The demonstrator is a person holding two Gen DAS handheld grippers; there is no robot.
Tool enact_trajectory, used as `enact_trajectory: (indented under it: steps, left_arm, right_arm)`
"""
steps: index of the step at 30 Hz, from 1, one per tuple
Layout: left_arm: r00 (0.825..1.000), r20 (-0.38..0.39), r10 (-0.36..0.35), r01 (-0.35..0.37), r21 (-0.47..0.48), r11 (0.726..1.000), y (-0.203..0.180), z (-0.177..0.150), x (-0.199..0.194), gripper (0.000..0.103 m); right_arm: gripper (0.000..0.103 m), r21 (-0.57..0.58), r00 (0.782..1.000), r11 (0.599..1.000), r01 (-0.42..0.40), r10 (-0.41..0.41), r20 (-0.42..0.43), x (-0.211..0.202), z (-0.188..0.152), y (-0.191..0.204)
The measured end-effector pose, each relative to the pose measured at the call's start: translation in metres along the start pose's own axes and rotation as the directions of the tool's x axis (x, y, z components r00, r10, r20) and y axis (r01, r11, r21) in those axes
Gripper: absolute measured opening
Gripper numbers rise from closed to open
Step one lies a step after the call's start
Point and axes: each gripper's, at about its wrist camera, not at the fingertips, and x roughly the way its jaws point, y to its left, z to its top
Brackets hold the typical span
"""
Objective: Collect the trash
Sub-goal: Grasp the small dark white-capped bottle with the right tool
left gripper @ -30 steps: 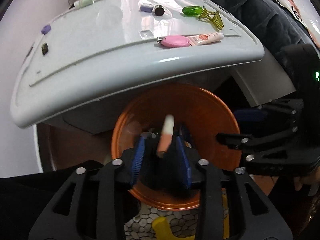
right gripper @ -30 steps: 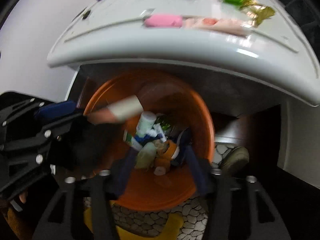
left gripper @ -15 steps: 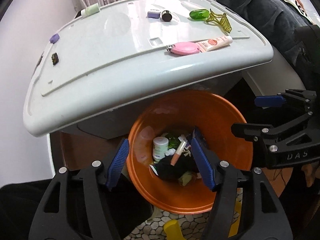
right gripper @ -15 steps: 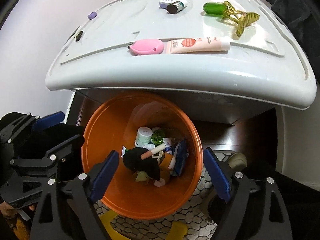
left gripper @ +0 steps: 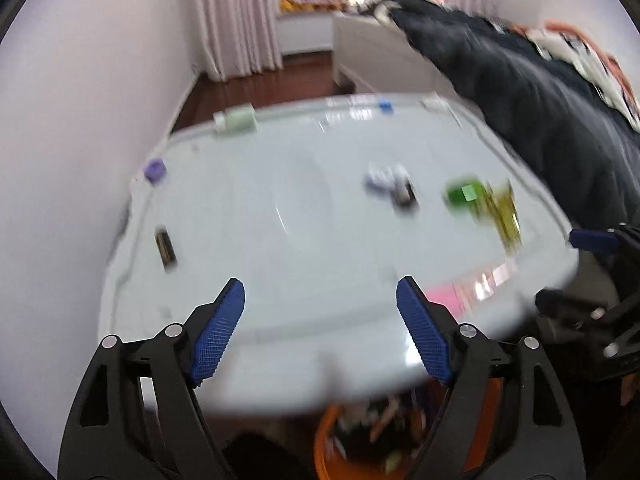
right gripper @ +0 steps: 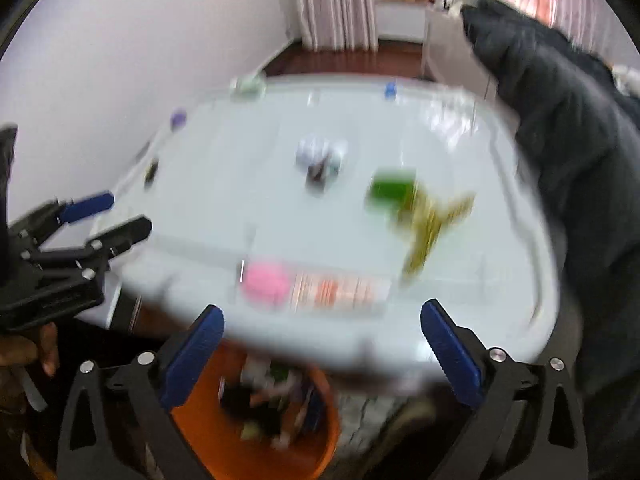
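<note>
Both views are blurred by motion. Your left gripper [left gripper: 320,328] points down at a white table [left gripper: 304,240], its blue pads spreading apart with nothing between them. Your right gripper [right gripper: 322,350] does the same, its jaws widening and empty.

The orange bin [right gripper: 200,432] sits low in both views, partly tucked under the near edge of the table. It holds a jumble of trash [right gripper: 268,404]: dark, white and green bits too smeared to name.

Several small items lie on the table. Near the front edge, a pink oval thing [right gripper: 266,286] lies just beside a pale tube with orange print [right gripper: 340,292]. Further back are a green bottle [right gripper: 390,192], a yellow hair clip [right gripper: 430,220] touching it, and a small white and dark container [right gripper: 320,160].

A dark blanket [right gripper: 560,120] is heaped to the right. In the right view a hand [right gripper: 24,352] holds the left gripper.
</note>
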Motion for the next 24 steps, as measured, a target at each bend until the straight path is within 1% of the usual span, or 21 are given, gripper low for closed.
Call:
enact_trajectory:
  steps: [1, 3, 5, 6, 7, 8, 10, 12, 13, 16, 18, 19, 20, 21, 24]
  left_arm:
    - [1.000, 0.019, 0.004, -0.004, -0.013, 1.000, 0.004, 0.006, 0.003, 0.077]
    - [0.999, 0.045, 0.003, -0.001, -0.041, 0.999, 0.011, 0.009, 0.011, 0.077]
    - [1.000, 0.021, -0.010, 0.012, -0.070, 0.997, 0.013, 0.007, 0.020, 0.077]
    - [0.999, -0.012, -0.039, 0.038, -0.094, 0.995, 0.014, 0.006, 0.027, 0.077]
    - [0.997, -0.026, -0.066, 0.063, -0.104, 0.993, 0.013, 0.006, 0.030, 0.077]
    - [0.996, -0.029, -0.081, 0.077, -0.103, 0.992, 0.011, 0.007, 0.032, 0.077]
    - [0.998, -0.016, -0.065, 0.064, -0.060, 0.996, 0.006, 0.008, 0.030, 0.077]
    - [0.998, -0.010, -0.055, 0.054, -0.044, 0.998, 0.006, 0.007, 0.029, 0.077]
    - [0.998, -0.014, -0.066, 0.065, -0.050, 0.997, 0.007, 0.007, 0.030, 0.077]
    - [0.995, -0.026, -0.097, 0.094, -0.090, 0.992, 0.014, 0.007, 0.031, 0.077]
    - [0.993, -0.028, -0.112, 0.108, -0.115, 0.988, 0.018, 0.008, 0.031, 0.077]
    - [0.993, -0.026, -0.116, 0.112, -0.122, 0.986, 0.019, 0.009, 0.031, 0.077]
    - [0.992, -0.024, -0.122, 0.118, -0.127, 0.985, 0.020, 0.009, 0.030, 0.077]
    - [0.991, -0.022, -0.129, 0.125, -0.132, 0.983, 0.021, 0.009, 0.030, 0.077]
    - [0.990, -0.025, -0.135, 0.131, -0.135, 0.982, 0.020, 0.009, 0.029, 0.077]
  right_arm:
    - [0.097, -0.012, 1.000, 1.000, 0.004, -0.004, 0.014, 0.001, 0.012, -0.001]
    - [0.097, -0.055, 0.999, 0.998, 0.040, -0.039, 0.031, 0.015, 0.043, 0.002]
    - [0.097, -0.092, 0.998, 0.994, 0.062, -0.060, 0.021, 0.041, 0.068, 0.007]
    - [0.097, -0.100, 0.997, 0.992, 0.081, -0.080, 0.007, 0.055, 0.076, 0.008]
    - [0.097, -0.105, 0.995, 0.989, 0.100, -0.100, -0.001, 0.067, 0.083, 0.010]
    - [0.097, -0.109, 0.994, 0.988, 0.112, -0.113, 0.002, 0.081, 0.089, 0.012]
    - [0.094, -0.131, 0.993, 0.985, 0.115, -0.116, -0.006, 0.104, 0.098, 0.019]
    - [0.086, -0.153, 0.991, 0.980, 0.125, -0.130, -0.022, 0.122, 0.101, 0.026]
    - [0.083, -0.160, 0.991, 0.979, 0.128, -0.134, -0.025, 0.127, 0.101, 0.029]
    - [0.072, -0.220, 0.980, 0.958, 0.182, -0.196, -0.043, 0.148, 0.098, 0.037]
    - [0.057, -0.233, 0.975, 0.953, 0.192, -0.212, -0.063, 0.157, 0.095, 0.039]
    - [0.053, -0.230, 0.974, 0.954, 0.192, -0.214, -0.077, 0.162, 0.095, 0.038]
    - [0.046, -0.218, 0.974, 0.959, 0.183, -0.207, -0.091, 0.166, 0.095, 0.035]
    - [0.035, -0.204, 0.977, 0.964, 0.169, -0.191, -0.094, 0.167, 0.096, 0.032]
    - [0.026, -0.163, 0.982, 0.977, 0.135, -0.154, -0.111, 0.168, 0.099, 0.024]
